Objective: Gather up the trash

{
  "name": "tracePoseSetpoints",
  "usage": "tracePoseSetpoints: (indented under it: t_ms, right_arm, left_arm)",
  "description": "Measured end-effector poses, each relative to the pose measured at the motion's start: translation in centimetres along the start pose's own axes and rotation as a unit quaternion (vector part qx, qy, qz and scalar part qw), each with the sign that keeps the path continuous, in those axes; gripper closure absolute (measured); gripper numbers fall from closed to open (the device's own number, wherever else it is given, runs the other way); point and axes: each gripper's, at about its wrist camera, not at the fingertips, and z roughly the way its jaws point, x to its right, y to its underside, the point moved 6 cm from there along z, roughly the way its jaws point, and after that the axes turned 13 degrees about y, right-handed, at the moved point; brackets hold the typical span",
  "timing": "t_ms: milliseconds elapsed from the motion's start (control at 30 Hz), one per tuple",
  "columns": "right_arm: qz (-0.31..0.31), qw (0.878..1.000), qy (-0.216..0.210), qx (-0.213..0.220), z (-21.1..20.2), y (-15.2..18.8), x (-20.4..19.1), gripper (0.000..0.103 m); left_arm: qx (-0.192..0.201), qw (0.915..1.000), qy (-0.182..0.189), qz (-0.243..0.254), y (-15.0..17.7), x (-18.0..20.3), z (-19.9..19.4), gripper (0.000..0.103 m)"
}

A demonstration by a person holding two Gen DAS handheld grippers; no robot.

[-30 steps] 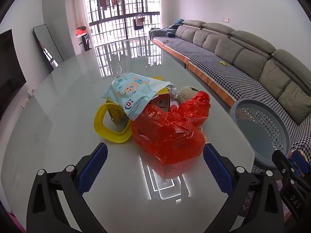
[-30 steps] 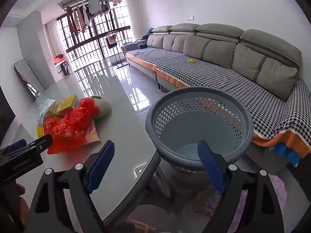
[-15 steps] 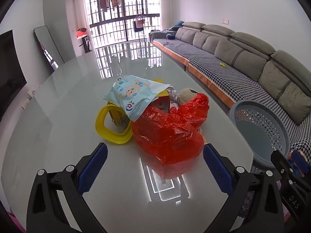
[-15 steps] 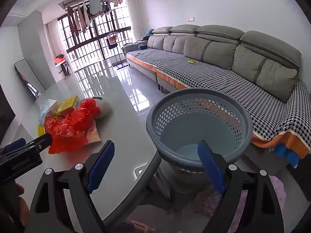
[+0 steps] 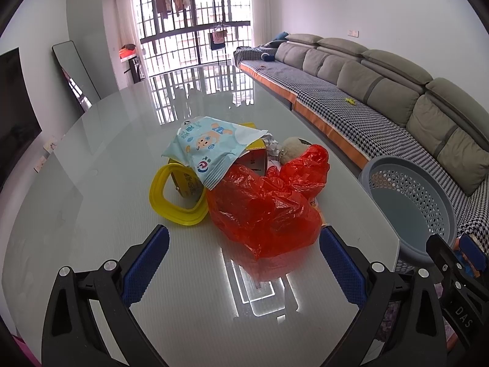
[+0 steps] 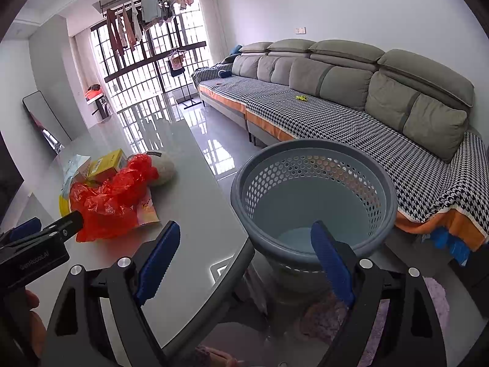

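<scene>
A pile of trash lies on the glossy grey table (image 5: 91, 208): a red plastic bag (image 5: 262, 211) in front, a yellow ring (image 5: 174, 198), a light-blue wipes packet (image 5: 211, 146) on a yellow box (image 5: 256, 153), and a beige ball (image 5: 293, 150) behind. My left gripper (image 5: 244, 250) is open and empty just short of the red bag. My right gripper (image 6: 244, 250) is open and empty, over the table edge beside a grey perforated basket (image 6: 314, 195). The pile also shows in the right wrist view, with the red bag (image 6: 107, 202) at the left.
The basket (image 5: 412, 202) stands off the table's right edge. A long grey sofa (image 6: 351, 91) with a checked cover runs along the right wall. A mirror (image 5: 76, 73) leans at the far left. A barred window (image 5: 195, 30) is at the back.
The left wrist view has tilted up and drawn back slightly, so the pile sits a little farther off. The right gripper has hardly moved. Both stay open.
</scene>
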Motion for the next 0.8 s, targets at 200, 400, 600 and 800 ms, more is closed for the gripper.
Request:
tracePoseSetpoints:
  t_ms: [200, 400, 600, 800]
  right_arm:
    - [-0.002, 1.000, 0.000, 0.000, -0.10, -0.06, -0.06, 0.019]
    - [-0.003, 1.000, 0.002, 0.000, -0.08, -0.04, -0.23, 0.019]
    - [-0.003, 1.000, 0.001, 0.000, -0.08, -0.08, -0.29, 0.019]
    - [-0.003, 1.000, 0.002, 0.000, -0.05, -0.11, -0.32, 0.019]
  left_arm:
    - [0.000, 1.0000, 0.000, -0.001, 0.02, -0.09, 0.00, 0.006]
    - [0.000, 1.0000, 0.000, -0.001, 0.03, -0.10, 0.02, 0.006]
    - [0.001, 1.0000, 0.001, -0.001, 0.05, -0.10, 0.02, 0.006]
    - [0.000, 1.0000, 0.000, -0.001, 0.05, -0.08, 0.02, 0.006]
